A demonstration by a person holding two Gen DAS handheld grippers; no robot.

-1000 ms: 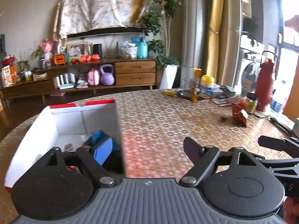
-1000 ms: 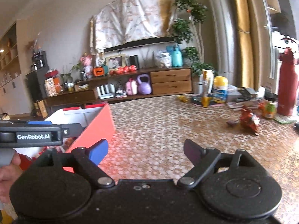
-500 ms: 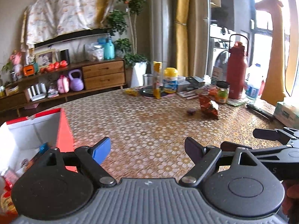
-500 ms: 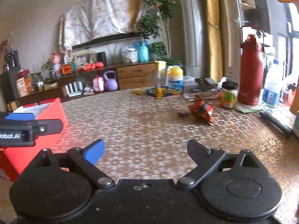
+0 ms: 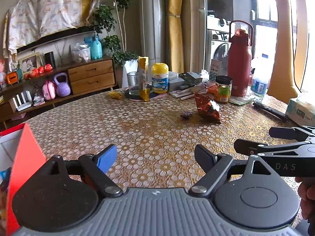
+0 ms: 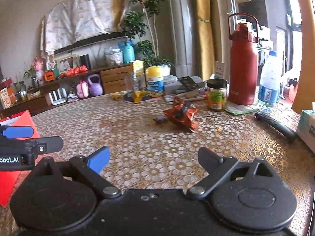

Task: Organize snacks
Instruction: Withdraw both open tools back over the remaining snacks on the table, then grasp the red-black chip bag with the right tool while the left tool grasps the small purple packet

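Daylight glares through the window point(image 5: 265, 5) at right; fisheye edges bend, slightly soft.

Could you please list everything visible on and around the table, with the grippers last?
Snack bag: one, crumpled orange-red foil, table centre.
Small wrapped candy: one, purplish, left of the bag.
Box: one, red outside, white inside, left table edge.
Flask: one, dark red, far right.
Jar: one, dark lid, beside the flask.
Yellow-lidded tub: one, far side.
Water bottle: one, clear, right of the flask.
Left gripper: open, empty.
Right gripper: jaws have just been opening, empty.
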